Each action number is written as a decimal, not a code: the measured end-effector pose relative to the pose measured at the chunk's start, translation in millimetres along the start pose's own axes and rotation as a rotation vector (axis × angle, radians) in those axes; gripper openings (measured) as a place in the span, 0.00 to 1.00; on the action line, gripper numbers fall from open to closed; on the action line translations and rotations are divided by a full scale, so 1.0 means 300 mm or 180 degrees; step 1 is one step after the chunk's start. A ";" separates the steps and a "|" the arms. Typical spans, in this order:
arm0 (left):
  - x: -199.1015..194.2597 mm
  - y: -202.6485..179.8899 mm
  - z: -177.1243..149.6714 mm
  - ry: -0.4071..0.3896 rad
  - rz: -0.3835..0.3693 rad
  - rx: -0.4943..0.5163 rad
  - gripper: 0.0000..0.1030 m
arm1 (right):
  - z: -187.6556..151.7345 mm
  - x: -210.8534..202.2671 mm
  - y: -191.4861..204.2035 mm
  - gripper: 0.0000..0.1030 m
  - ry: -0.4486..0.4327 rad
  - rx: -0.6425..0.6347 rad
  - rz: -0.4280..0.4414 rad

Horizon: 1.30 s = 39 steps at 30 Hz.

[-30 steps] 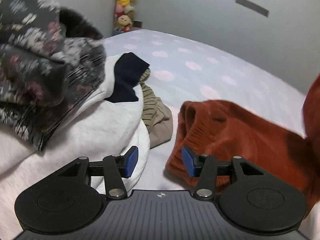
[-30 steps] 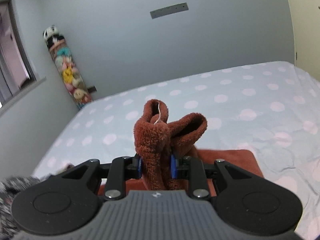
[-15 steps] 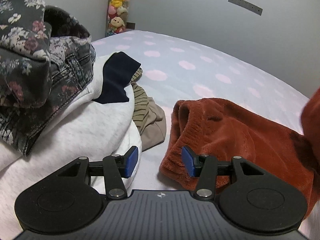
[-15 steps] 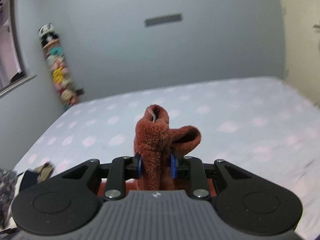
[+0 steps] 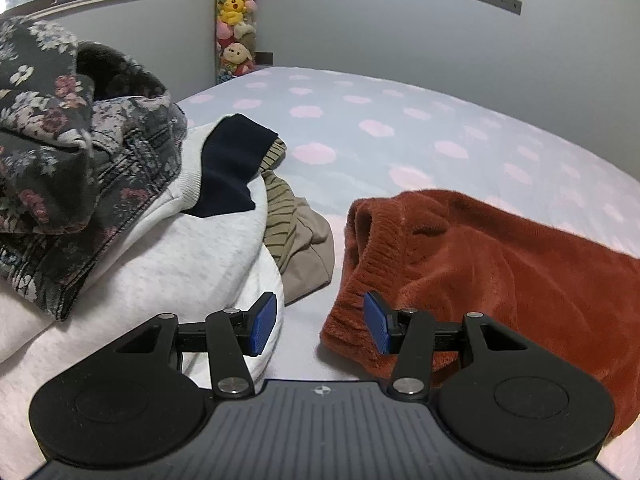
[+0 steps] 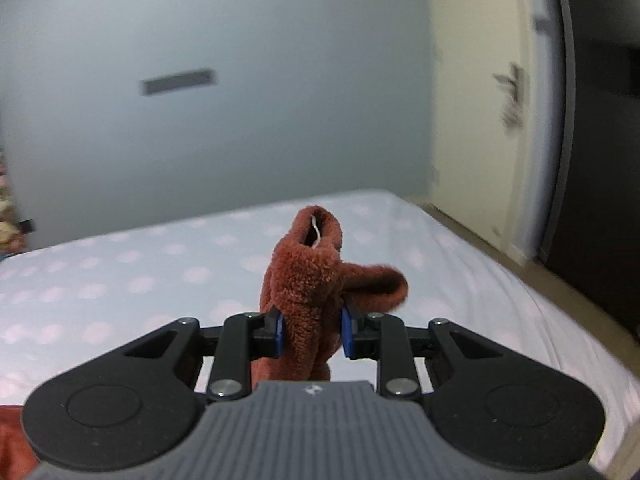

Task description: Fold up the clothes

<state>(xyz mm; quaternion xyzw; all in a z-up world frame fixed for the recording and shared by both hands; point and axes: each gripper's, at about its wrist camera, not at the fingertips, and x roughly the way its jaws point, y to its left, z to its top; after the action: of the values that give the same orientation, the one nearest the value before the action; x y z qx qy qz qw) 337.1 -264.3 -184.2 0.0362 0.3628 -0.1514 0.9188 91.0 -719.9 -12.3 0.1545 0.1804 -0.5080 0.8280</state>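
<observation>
A rust-red fleece garment (image 5: 480,256) lies spread on the spotted bed sheet (image 5: 360,132), its ribbed hem at the near left. My left gripper (image 5: 320,322) is open just in front of that hem, its right blue pad touching the cloth edge, nothing between the pads. In the right wrist view my right gripper (image 6: 312,334) is shut on a bunched fold of the same rust-red garment (image 6: 308,276), which stands up above the pads over the sheet (image 6: 140,280).
A pile of clothes sits to the left: a floral denim piece (image 5: 80,168), a white sweatshirt with navy cuff (image 5: 188,252), a striped olive garment (image 5: 296,236). Plush toys (image 5: 234,24) hang in the corner. A door (image 6: 488,112) stands right of the bed's edge.
The right gripper has swung to the right with the rust-red fold, the door now in its view. The left gripper has shifted slightly and stays open at the hem.
</observation>
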 end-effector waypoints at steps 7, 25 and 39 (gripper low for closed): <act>0.032 -0.034 -0.006 0.0053 0.0091 0.0156 0.45 | -0.119 0.126 -0.014 0.28 0.0199 0.0005 -0.0032; 0.060 -0.020 -0.017 0.0141 -0.0006 0.0068 0.45 | -0.615 0.056 0.644 0.28 0.0515 -0.1723 0.1059; 0.047 -0.010 -0.011 0.0130 -0.0055 -0.0025 0.45 | -0.594 -0.066 0.592 0.50 0.0347 -0.1687 0.1305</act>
<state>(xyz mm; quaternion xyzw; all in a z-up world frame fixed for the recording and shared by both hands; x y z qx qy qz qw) 343.6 -270.1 -196.0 0.0325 0.3824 -0.1571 0.9100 216.8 -548.6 -148.6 -0.0061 0.3154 -0.2573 0.9134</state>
